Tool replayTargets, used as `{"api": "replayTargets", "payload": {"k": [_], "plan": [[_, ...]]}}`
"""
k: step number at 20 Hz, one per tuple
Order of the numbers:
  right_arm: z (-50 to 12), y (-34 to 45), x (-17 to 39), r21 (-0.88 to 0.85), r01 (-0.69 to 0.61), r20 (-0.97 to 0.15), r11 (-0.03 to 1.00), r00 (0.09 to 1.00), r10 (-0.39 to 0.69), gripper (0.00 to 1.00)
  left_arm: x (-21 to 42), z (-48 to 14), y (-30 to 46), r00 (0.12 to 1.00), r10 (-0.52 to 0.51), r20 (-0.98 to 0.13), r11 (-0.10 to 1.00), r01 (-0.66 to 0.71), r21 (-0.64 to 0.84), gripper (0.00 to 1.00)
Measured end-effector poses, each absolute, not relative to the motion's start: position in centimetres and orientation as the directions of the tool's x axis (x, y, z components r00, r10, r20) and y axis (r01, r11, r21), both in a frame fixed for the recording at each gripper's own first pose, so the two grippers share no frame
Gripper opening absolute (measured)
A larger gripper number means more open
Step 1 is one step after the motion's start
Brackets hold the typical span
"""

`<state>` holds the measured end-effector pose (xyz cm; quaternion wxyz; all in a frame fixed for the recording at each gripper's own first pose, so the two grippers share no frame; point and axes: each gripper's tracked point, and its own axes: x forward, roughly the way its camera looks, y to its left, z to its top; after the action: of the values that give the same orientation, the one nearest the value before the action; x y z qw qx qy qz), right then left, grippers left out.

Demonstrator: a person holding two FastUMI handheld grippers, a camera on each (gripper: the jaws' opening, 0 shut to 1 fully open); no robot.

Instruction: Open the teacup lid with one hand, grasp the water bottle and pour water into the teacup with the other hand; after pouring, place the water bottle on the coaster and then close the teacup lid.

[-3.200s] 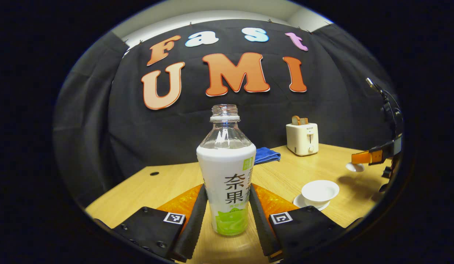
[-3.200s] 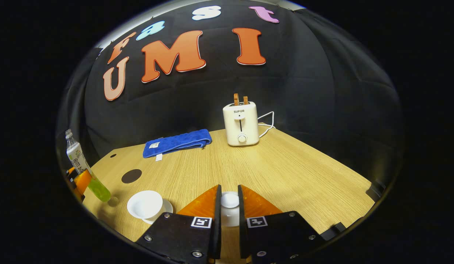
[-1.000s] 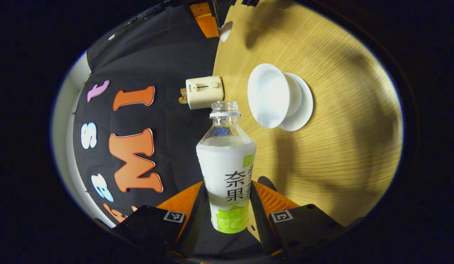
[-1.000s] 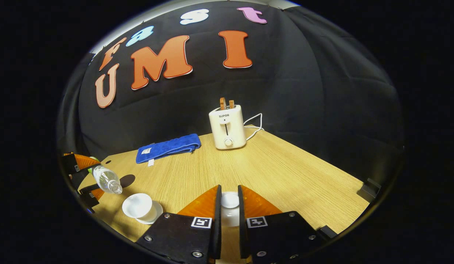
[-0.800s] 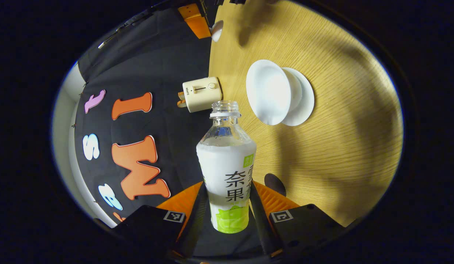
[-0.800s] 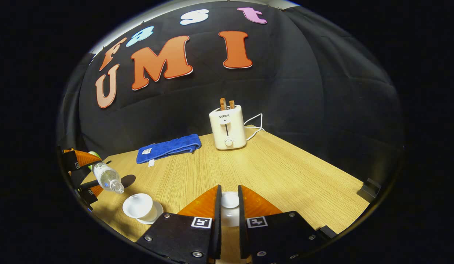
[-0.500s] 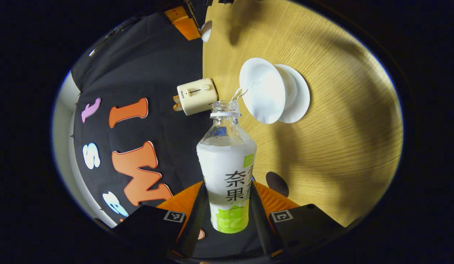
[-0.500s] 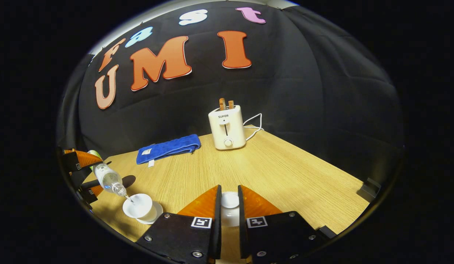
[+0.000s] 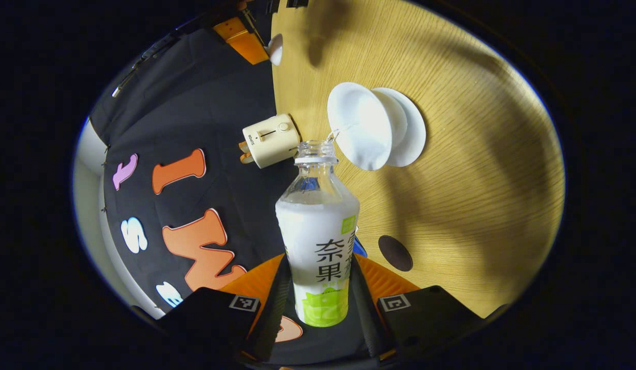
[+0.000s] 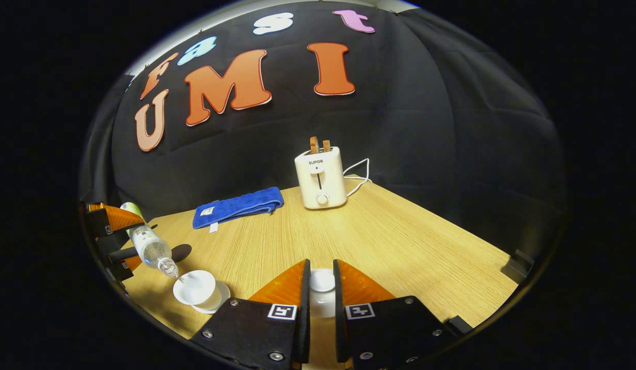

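My left gripper is shut on the open water bottle, white-labelled with a green base, tipped over sideways. A thin stream of water runs from its mouth into the white teacup, which stands on its saucer. In the right gripper view the tilted bottle pours into the teacup at the lower left, held by the left gripper. My right gripper is shut on the white teacup lid, held above the table. The dark round coaster lies on the table beside the bottle.
A cream toaster with its cord stands at the back of the wooden table. A folded blue cloth lies to its left. The right gripper with the lid shows far off in the left gripper view.
The left gripper has tipped the bottle from upright over toward the teacup, and water now flows from the mouth into the cup. The right gripper holds the lid almost still.
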<state>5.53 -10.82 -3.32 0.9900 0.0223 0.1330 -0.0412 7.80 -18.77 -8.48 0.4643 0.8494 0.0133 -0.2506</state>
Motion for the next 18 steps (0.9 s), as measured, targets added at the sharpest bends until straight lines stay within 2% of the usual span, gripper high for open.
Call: {"api": "replayTargets", "payload": {"k": [4,6,7,9,18], "plan": [[-3.36,-11.08,5.52,0.037,0.091,-0.266,0.995,0.961,-0.078,0.2,7.7,-8.13,-18.85,0.877,-0.205,-0.435,-0.593,0.243,0.768,0.72],[-3.26,-11.14,5.55,0.037,0.091,-0.267,0.995,0.961,-0.078,0.2,7.9,-8.12,-18.92,0.875,-0.201,-0.44,-0.602,0.245,0.76,0.68],[-3.28,-11.16,5.5,0.037,0.091,-0.266,0.995,0.961,-0.078,0.2,7.86,-8.03,-19.04,0.874,-0.203,-0.441,-0.605,0.242,0.758,0.72],[-3.36,-11.04,5.49,0.035,0.088,-0.268,0.995,0.96,-0.076,0.2,7.74,-7.9,-18.98,0.875,-0.199,-0.441,-0.614,0.239,0.752,0.69],[-3.27,-10.73,5.54,0.035,0.079,-0.268,0.996,0.961,-0.067,0.2,7.67,-7.88,-19.12,0.872,-0.203,-0.444,-0.626,0.233,0.744,0.72]]}}
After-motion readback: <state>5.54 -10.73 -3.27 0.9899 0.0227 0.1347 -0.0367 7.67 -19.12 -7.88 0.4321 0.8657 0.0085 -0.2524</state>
